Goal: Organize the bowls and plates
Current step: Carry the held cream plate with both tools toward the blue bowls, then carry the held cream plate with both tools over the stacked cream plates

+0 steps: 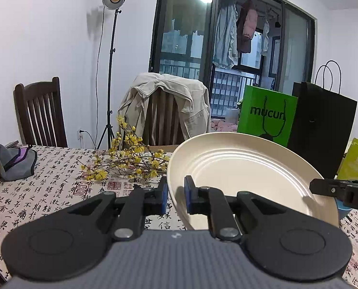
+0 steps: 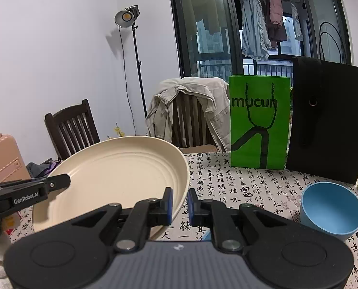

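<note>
While both grippers pinch one cream plate [image 1: 246, 168] held tilted above the table [image 1: 58, 168], the left gripper [image 1: 176, 198] clamps its left rim and the right gripper [image 2: 179, 202] its right rim — pads pressed on either face. A blue bowl [image 2: 331, 213] stands on the cloth toward the right edge. Farther back — yellow flowers [image 1: 130, 159], a green bag [image 2: 259, 120], a black bag [image 2: 328, 120].

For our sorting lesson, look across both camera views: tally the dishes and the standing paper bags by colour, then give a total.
Cream: 1, the plate
Blue: 1, the bowl
Green: 1, the green bag
Black: 1, the black bag
Total: 4
</note>
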Tool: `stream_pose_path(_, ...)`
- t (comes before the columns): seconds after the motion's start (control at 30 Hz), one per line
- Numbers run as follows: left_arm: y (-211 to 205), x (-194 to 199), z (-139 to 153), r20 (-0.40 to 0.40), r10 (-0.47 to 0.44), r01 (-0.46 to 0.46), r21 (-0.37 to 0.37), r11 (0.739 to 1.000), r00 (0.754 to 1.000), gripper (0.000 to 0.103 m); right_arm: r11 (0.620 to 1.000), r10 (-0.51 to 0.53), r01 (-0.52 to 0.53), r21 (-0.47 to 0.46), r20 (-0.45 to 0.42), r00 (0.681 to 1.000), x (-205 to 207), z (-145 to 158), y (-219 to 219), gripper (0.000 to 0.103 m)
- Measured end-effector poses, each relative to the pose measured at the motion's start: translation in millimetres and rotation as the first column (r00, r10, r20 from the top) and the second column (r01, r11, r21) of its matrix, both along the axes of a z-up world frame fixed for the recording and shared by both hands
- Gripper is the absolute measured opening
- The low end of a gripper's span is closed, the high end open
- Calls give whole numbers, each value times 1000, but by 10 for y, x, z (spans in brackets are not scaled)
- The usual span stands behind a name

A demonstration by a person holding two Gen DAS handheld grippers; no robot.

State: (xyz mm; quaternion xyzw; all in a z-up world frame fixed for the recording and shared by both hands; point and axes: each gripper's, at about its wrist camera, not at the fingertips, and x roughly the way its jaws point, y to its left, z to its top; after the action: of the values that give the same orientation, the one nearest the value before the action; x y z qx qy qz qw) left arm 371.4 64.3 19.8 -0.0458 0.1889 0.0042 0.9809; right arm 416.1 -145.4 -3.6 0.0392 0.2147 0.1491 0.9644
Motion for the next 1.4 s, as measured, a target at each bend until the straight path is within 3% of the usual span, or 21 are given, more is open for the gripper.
stream_pose_path(1.4,9,-816,75,59,-1,2,-5,1000,998,14,999,15,-16,27,59,998,-762,65,-74,13)
